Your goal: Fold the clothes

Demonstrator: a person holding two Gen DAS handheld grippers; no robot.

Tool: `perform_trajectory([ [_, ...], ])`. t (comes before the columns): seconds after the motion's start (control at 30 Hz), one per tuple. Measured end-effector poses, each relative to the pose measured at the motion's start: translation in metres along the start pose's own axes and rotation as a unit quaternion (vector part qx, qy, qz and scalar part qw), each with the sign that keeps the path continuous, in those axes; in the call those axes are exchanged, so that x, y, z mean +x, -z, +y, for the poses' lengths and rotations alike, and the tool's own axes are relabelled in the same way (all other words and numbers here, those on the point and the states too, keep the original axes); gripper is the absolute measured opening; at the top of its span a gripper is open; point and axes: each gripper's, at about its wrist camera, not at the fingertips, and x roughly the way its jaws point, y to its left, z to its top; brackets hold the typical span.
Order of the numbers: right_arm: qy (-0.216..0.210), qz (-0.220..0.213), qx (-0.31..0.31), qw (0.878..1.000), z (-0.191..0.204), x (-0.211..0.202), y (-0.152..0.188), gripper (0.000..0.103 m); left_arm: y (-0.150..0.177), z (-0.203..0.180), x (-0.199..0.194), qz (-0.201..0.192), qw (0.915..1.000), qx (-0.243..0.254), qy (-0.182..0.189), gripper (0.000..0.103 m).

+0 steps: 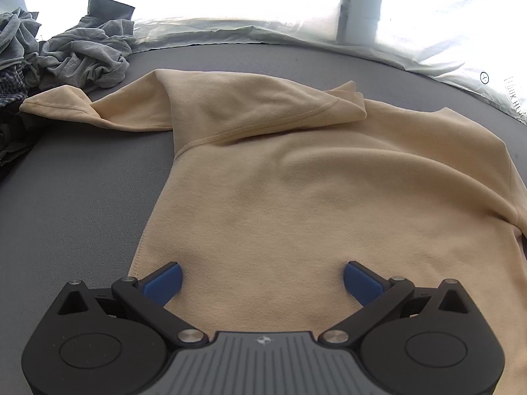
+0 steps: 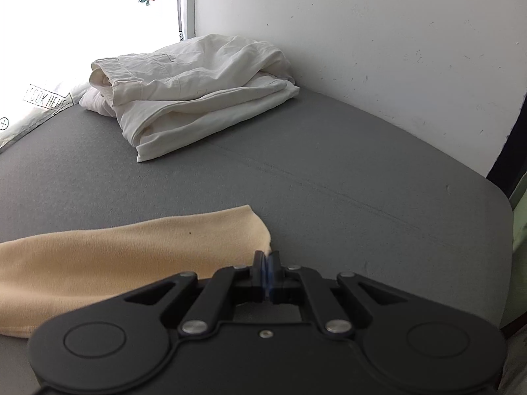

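Through the left wrist camera we see the left gripper [image 1: 262, 281] with its 2 blue-padded fingers [image 1: 163, 282] spread wide apart, holding nothing. Both pads sit over the near hem area of the beige sweatshirt [image 1: 296, 197], which lies spread on the grey table [image 1: 66, 197] directly ahead of the tool; we cannot tell whether the pads press on the cloth or only hang just above it. The body of the sweatshirt runs forward and to the right of the fingers. Farther ahead, its hood [image 1: 263, 105] lies folded flat across the top of the body, and 1 sleeve [image 1: 82, 108] stretches away to the far left. Beyond that sleeve, at the far left, a rumpled pile of grey clothes [image 1: 75, 52] rests on the table, near the sleeve's end.

Through the right wrist camera we see the right gripper [image 2: 266, 261] with its 2 fingers drawn together, pinching the near tip of the sweatshirt's other sleeve [image 2: 131, 250] at its cuff. From the closed fingertips this sleeve trails back and off to the left of the tool, lying flat on the grey table. Well ahead of the fingers and slightly left, apart from the sleeve, a folded white garment [image 2: 191, 92] sits at the far edge of the table, close to the white wall [image 2: 395, 49] beyond it.
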Motion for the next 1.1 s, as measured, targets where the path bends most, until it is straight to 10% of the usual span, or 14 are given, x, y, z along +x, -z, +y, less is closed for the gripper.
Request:
perform_trajectory([
  [0.2, 0.021, -0.029, -0.026, 0.999, 0.023, -0.017, -0.012, 0.038, -0.003, 0.000, 0.000, 0.009, 1.0000, 0.000, -0.001, 0.103],
  [0.5, -0.097, -0.049, -0.104, 0.989, 0.098, -0.034, -0.034, 0.039, -0.022, 0.004, 0.006, 0.052, 0.9985, 0.011, 0.006, 0.103],
  [0.8, -0.242, -0.040, -0.237, 0.940, 0.233, -0.039, -0.035, 0.045, -0.080, -0.010, 0.019, -0.007, 0.9930, 0.111, -0.038, 0.103],
  [1.1, -0.352, -0.007, -0.302, 0.886, 0.315, -0.039, -0.017, 0.051, -0.120, -0.046, 0.048, -0.059, 0.9712, 0.231, -0.002, 0.103],
])
